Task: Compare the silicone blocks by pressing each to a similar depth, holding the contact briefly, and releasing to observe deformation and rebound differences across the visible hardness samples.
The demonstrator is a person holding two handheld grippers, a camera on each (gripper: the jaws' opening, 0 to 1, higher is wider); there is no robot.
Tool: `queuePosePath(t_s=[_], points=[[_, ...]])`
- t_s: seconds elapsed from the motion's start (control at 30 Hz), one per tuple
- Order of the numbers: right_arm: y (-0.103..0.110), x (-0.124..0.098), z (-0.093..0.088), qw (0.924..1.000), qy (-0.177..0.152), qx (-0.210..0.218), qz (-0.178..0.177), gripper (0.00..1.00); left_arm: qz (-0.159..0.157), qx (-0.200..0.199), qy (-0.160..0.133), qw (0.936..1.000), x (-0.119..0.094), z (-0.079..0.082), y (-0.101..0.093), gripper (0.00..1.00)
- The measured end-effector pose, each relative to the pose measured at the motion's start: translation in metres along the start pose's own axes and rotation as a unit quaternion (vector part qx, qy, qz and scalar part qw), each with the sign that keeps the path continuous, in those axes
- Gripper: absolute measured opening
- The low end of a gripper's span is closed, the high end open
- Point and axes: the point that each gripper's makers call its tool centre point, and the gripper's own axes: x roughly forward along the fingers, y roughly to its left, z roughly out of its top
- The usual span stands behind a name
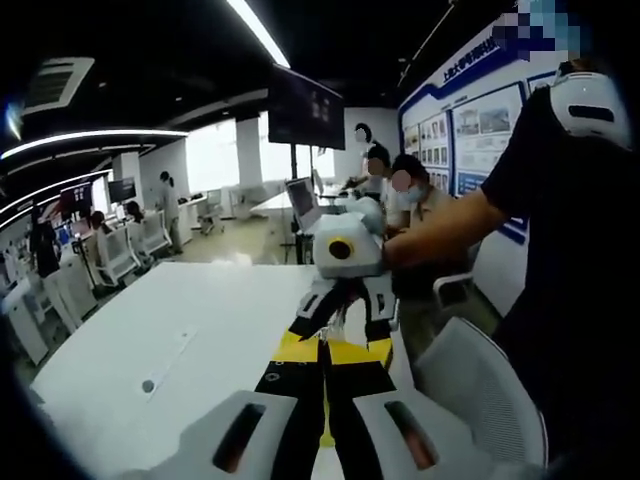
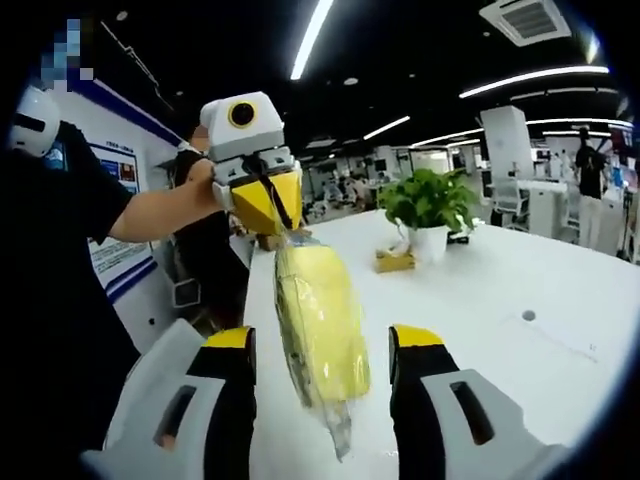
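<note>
The yellow silicone block (image 2: 318,318), wrapped in clear film, hangs in the air above the white worktop (image 2: 520,290), pinched at its upper end by the left gripper (image 2: 262,205), while the right gripper (image 2: 322,352) has its fingers spread on both sides of the block without touching it. It looks soft and light, and the film is probably slippery, so I would press it on the broad middle. Its hardness marking and other samples are hard to make out; beyond stand a potted plant (image 2: 428,212) and a small yellow box (image 2: 395,262).
</note>
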Motion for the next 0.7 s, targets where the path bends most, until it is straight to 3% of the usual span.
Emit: queuePosePath(t_s=[0.07,0.47,0.7], points=[[-0.007,-0.007,0.005,0.9996,-0.022,0.004,-0.019,0.5,-0.001,-0.004,-0.001,1.0,0.0,-0.001,0.0,0.0],[-0.027,-0.051,0.0,0.9933,-0.064,0.0,-0.096,0.62,0.003,-0.011,-0.009,0.9999,-0.001,-0.003,0.002,0.0],[-0.037,-0.066,0.0,0.9862,-0.083,-0.007,-0.143,0.79,0.009,-0.014,-0.013,0.9998,-0.005,-0.005,0.004,0.0]])
